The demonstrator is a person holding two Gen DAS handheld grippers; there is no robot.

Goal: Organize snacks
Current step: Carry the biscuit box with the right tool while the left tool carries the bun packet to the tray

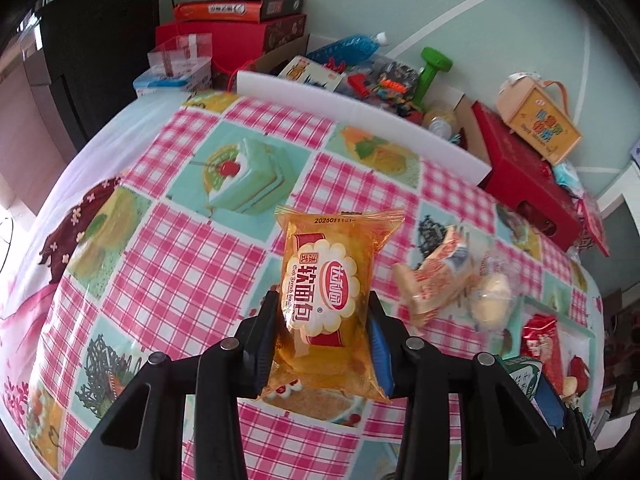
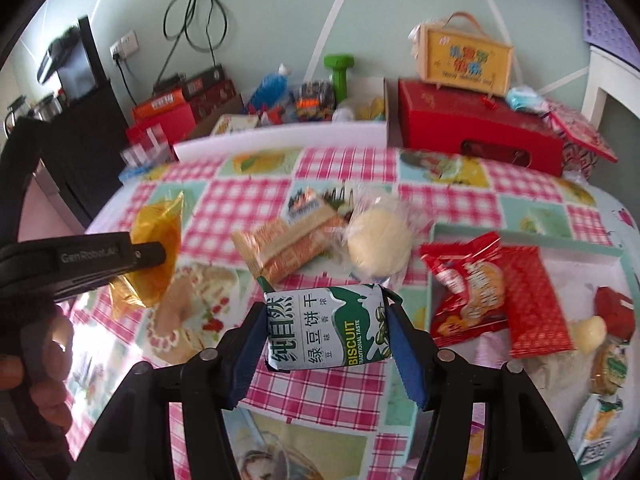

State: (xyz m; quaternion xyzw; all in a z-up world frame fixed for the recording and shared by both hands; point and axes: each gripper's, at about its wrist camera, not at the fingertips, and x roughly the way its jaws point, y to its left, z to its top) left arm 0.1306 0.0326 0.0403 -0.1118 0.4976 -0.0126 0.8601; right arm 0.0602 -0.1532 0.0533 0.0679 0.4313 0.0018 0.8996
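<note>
My left gripper (image 1: 323, 298) is shut on an orange soft-bread packet (image 1: 328, 280), which hangs upright above the checked tablecloth (image 1: 180, 280). The right wrist view shows that packet (image 2: 156, 248) at the left, clamped in the left gripper (image 2: 148, 256). My right gripper (image 2: 326, 312) is shut on a green-and-white biscuit pack (image 2: 324, 328), gripped by its ends and lifted off the cloth. Beyond it lie an orange-and-white wafer pack (image 2: 288, 244) and a pale round bun in clear wrap (image 2: 378, 246). Red snack packets (image 2: 468, 292) rest in a teal-rimmed tray (image 2: 520, 236) at the right.
A white foam board (image 2: 280, 140) edges the table's far side. Behind it are a cardboard box of toys, a green dumbbell (image 2: 340, 72), a red box (image 2: 476, 132) and a yellow gift box (image 2: 464, 56). A person's hand (image 2: 44, 360) grips the left handle.
</note>
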